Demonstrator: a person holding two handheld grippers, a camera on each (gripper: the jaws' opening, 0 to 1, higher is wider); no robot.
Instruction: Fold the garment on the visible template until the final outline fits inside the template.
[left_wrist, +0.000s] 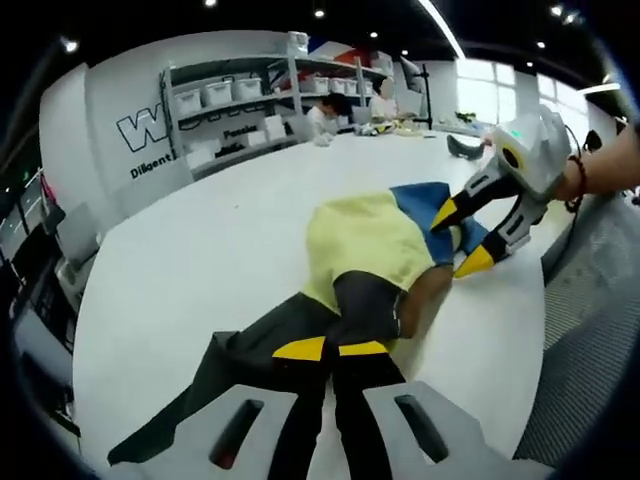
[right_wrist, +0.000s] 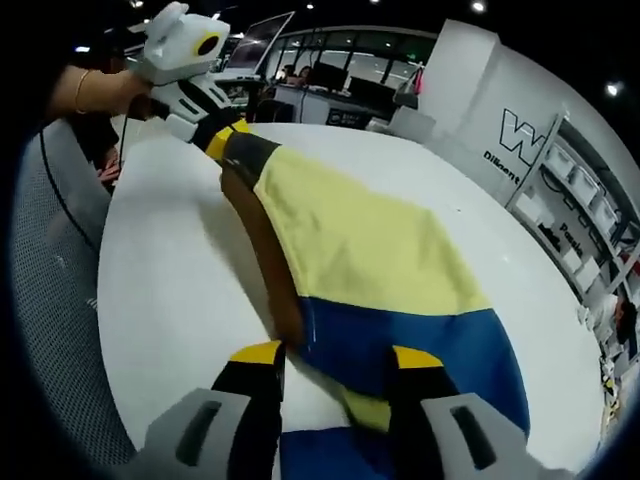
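The garment (right_wrist: 370, 260), a colour-blocked piece in pale yellow, blue and dark grey with a brown lining showing along one edge, is lying stretched across the white table (right_wrist: 170, 300), and the person is working it from both ends. In the left gripper view the left gripper (left_wrist: 330, 349) is sitting low over the dark grey end, its yellow-tipped jaws almost together with only a narrow gap between them, and dark cloth is running under and between them; it is looking pinched there, though the contact itself is partly hidden. The right gripper (left_wrist: 458, 238) is standing at the blue end with its jaws set apart, one on each side of the blue panel, and from these views it cannot be told whether it is actually clamping cloth or only straddling it. No template outline is showing on the table near the cloth, so the fit is hard to judge. The main risk is that the right jaws are closing on a single layer or on nothing, letting the blue end slip and the fold skew. Pulling the two ends unevenly is likely to drag the garment toward the table edge near the grey chair back (right_wrist: 60, 260), or bunch the yellow middle.
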